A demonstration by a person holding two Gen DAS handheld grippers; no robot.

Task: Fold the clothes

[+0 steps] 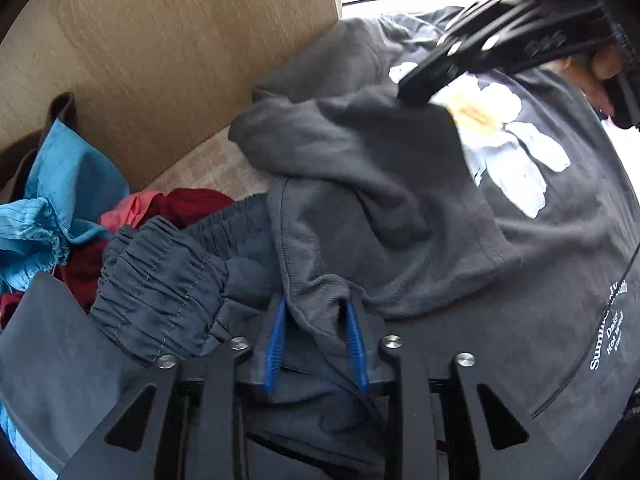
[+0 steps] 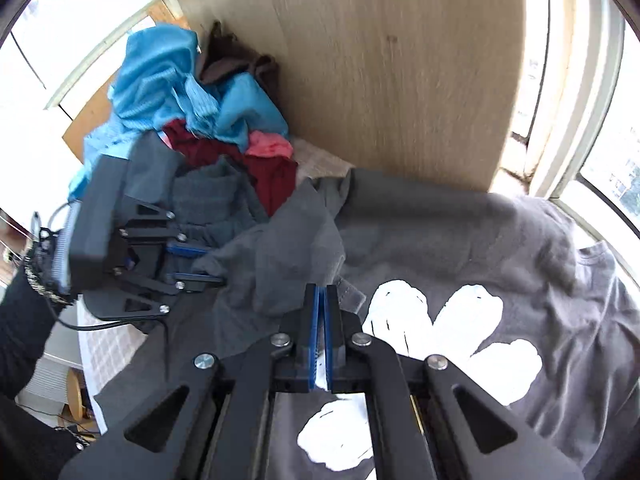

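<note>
A dark grey T-shirt (image 2: pixel 460 240) printed with a white daisy (image 2: pixel 448 332) is spread across the table, its sleeve bunched up between the two tongs. The left gripper (image 1: pixel 316 304) is seen with its blue pads (image 1: pixel 354 340) partly closed around a fold of the sleeve hem, which rises toward twelve o'clock; whether the pads pinch it cannot be told. The right gripper (image 2: pixel 321 292) is clenched, a fold of sleeve fabric pinched at its tips, with the daisy at three o'clock and a pile of clothes (image 2: pixel 192 120) at ten o'clock against a wooden board (image 2: pixel 380 60).
</note>
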